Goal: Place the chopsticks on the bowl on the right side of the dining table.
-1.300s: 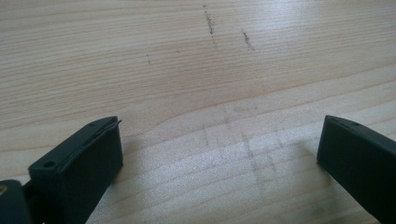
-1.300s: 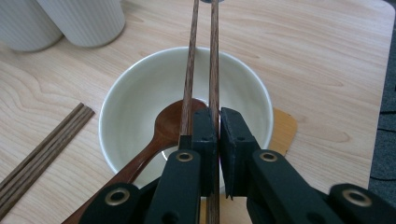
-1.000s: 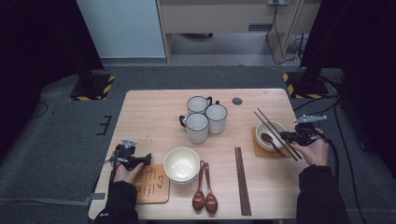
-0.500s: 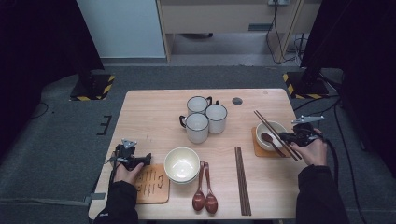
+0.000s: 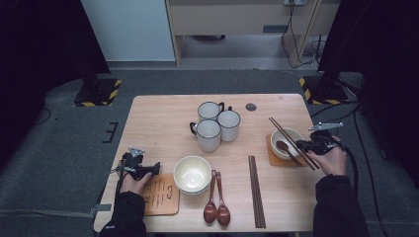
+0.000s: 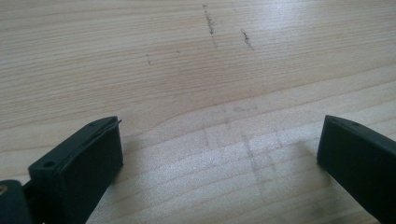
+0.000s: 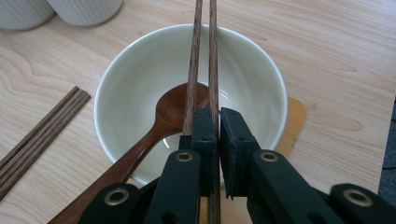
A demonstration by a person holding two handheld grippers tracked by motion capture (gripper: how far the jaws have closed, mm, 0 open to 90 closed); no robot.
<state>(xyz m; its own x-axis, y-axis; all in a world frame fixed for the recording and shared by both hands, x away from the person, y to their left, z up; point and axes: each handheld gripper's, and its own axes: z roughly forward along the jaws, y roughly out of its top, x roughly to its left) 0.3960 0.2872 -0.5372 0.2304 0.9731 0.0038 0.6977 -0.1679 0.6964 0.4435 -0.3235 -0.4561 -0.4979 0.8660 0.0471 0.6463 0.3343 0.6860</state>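
1. Right tongs (image 7: 218, 122) clamped on a pair of chopsticks (image 7: 203, 56); one stick sits between the jaws, the other lies against the outside of the left jaw.
2. Chopsticks lie across the rim of the small white bowl (image 7: 261, 70), tips past its far edge.
3. That bowl holds a brown spoon (image 7: 173, 109), handle over the near rim; bowl sits on an orange coaster (image 5: 273, 159).
4. Left tongs (image 6: 219, 149) wide open, nothing between, over bare counter (image 6: 187, 70), well left of the small bowl.
5. Left of the bowl w/ spoon: second chopstick pair (image 5: 255, 190), two spoons (image 5: 216, 210), larger bowl (image 5: 192, 174), three mugs (image 5: 217, 126).
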